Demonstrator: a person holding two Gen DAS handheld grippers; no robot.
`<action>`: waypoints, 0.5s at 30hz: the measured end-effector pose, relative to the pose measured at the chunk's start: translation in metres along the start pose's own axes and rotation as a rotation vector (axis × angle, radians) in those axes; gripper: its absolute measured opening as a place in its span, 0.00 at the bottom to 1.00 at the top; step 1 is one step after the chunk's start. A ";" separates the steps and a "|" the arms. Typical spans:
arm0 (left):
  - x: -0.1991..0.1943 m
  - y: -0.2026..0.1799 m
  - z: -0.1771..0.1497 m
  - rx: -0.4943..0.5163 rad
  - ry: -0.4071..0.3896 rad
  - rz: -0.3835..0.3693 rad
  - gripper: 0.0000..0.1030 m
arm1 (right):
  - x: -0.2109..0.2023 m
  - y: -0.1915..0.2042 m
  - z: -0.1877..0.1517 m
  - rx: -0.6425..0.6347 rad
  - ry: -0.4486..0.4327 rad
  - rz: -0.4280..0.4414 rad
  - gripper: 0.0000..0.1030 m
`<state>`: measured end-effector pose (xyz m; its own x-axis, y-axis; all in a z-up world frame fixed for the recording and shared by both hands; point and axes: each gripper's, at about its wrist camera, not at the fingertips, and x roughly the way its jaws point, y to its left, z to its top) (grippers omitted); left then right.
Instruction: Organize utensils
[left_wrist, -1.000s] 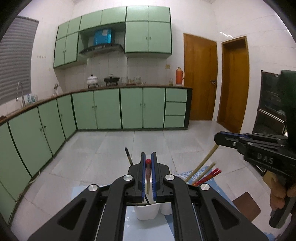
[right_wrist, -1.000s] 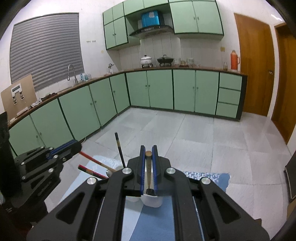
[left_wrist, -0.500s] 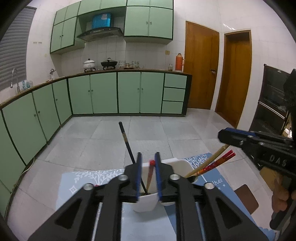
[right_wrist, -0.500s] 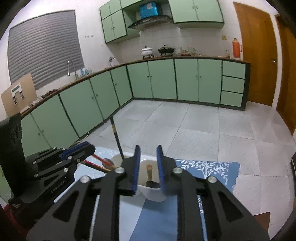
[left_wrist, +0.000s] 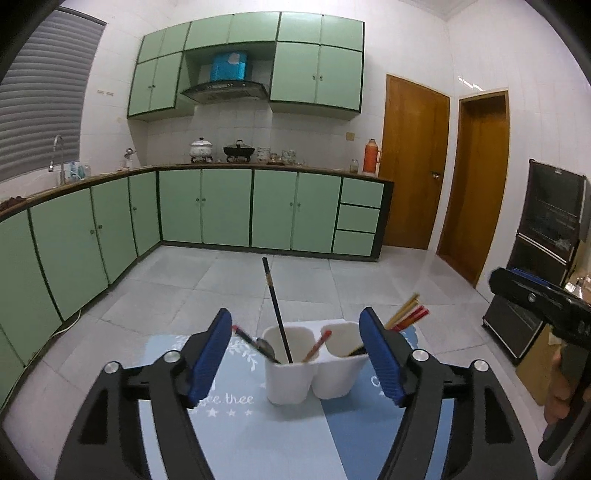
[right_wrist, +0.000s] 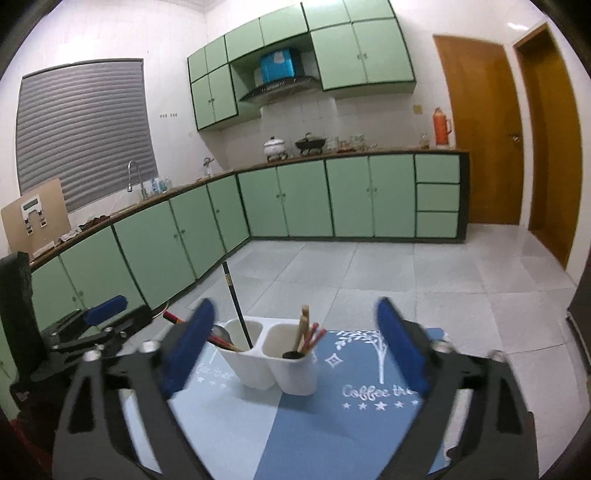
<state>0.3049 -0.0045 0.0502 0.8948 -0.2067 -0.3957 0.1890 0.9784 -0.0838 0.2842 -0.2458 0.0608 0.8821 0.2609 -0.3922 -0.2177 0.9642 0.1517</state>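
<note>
Both hand-held grippers hang with their fingers spread wide and nothing between them — the left hand-held gripper (left_wrist: 301, 356) and the right hand-held gripper (right_wrist: 295, 349) each frame the white two-cup holder (left_wrist: 314, 365) standing on the blue mat (left_wrist: 258, 435) on the desk. The utensils sit inside it: a black chopstick (left_wrist: 275, 314) and a spoon (left_wrist: 266, 347) in one cup, red chopsticks (right_wrist: 312, 336) and a wooden-handled piece in the other. The placing step looks finished; no loose utensil is in view, so the next move likely calls only for backing off without nudging the holder.
</note>
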 end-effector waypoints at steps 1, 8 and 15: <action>-0.006 -0.001 -0.002 0.001 -0.002 0.005 0.73 | -0.008 0.001 -0.004 -0.005 -0.007 -0.009 0.90; -0.052 -0.010 -0.020 0.016 -0.020 0.040 0.89 | -0.044 0.000 -0.026 0.030 -0.010 -0.007 0.95; -0.084 -0.019 -0.028 0.026 -0.019 0.036 0.92 | -0.069 0.014 -0.040 -0.001 0.003 -0.003 0.95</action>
<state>0.2146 -0.0053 0.0593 0.9087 -0.1711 -0.3807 0.1665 0.9850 -0.0454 0.2034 -0.2488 0.0533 0.8814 0.2581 -0.3956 -0.2153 0.9650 0.1498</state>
